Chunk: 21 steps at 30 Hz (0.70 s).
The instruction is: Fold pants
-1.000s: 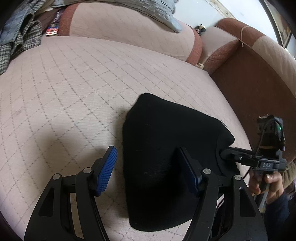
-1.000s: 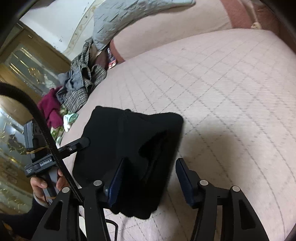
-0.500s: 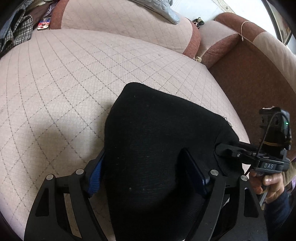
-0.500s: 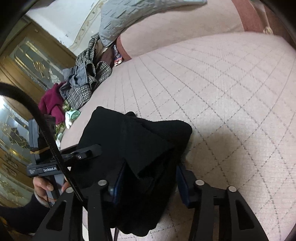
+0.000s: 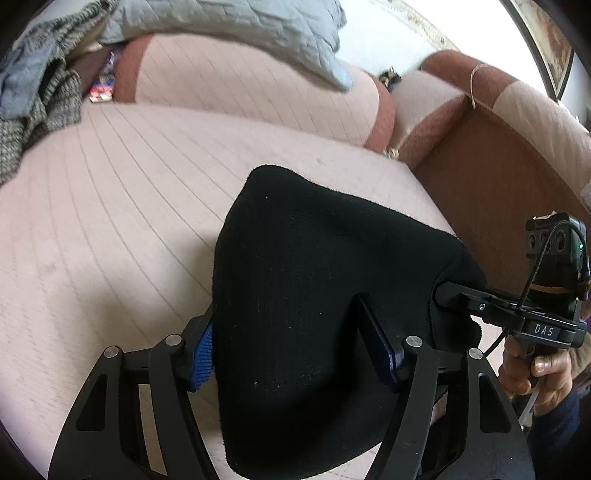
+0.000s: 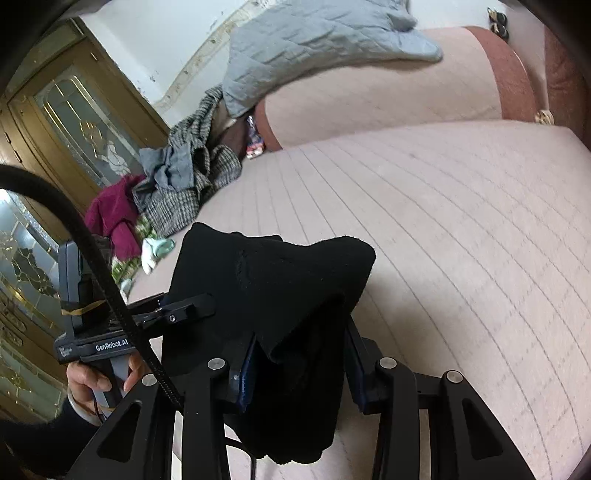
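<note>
The black pants (image 5: 314,277) are a thick folded bundle above a pink quilted sofa seat (image 5: 110,240). My left gripper (image 5: 291,332) straddles the near end of the bundle. Its blue pads (image 5: 205,350) press both sides and its jaws are closing. In the right wrist view the pants (image 6: 280,280) hang in a bunched fold between the fingers of my right gripper (image 6: 301,350), whose jaws are also closing on the cloth. Each gripper shows in the other's view, the right gripper (image 5: 461,295) at the bundle's right edge and the left gripper (image 6: 184,306) at its left edge, each held by a hand.
A grey quilted blanket (image 5: 258,33) lies over the sofa backrest (image 5: 240,85). A heap of checked and grey clothes (image 6: 184,184) and a maroon garment (image 6: 114,214) sit at the seat's far left. A brown armrest (image 5: 480,166) bounds the right side. A glazed wooden door (image 6: 74,110) stands behind.
Both grippers moved in over the pants and closed on the bundle. The bundle has risen off the seat with them, and its right side now hangs bunched.
</note>
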{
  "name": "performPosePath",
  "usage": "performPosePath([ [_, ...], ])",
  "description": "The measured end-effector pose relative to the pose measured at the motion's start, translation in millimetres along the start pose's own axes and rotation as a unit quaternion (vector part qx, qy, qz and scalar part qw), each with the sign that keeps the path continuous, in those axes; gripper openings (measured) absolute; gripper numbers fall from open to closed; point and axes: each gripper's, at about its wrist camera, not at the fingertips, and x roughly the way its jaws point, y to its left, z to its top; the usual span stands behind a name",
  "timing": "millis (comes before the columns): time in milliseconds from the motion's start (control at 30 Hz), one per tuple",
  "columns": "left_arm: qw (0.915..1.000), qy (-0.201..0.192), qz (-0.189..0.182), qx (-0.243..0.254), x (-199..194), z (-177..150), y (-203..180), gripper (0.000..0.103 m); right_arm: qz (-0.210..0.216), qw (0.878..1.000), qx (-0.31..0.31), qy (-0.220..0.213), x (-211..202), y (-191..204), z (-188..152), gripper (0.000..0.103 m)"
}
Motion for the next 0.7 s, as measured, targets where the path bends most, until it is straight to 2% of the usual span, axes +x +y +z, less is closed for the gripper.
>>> performPosePath([
  [167, 0.9995, -0.022, 0.023, -0.004, -15, 19, 17, 0.068, 0.017, 1.0, 0.003, -0.014, 14, 13, 15, 0.039],
  [367, 0.9987, -0.025, 0.039, -0.021, -17, 40, 40, 0.068, 0.02, 1.0, -0.005, -0.02, 34, 30, 39, 0.039],
  [533, 0.9977, -0.012, 0.065, -0.017, -4, 52, 57, 0.068, 0.02, 1.0, -0.007, -0.013, 58, 32, 56, 0.039],
  [667, 0.996, 0.012, 0.081, -0.036, 20, 50, 77, 0.066, 0.006, 1.0, -0.002, 0.01, 85, 23, 61, 0.039],
  [700, 0.9939, 0.022, 0.1, -0.041, 30, 49, 85, 0.066, 0.001, 1.0, -0.001, 0.015, 91, 20, 61, 0.039],
])
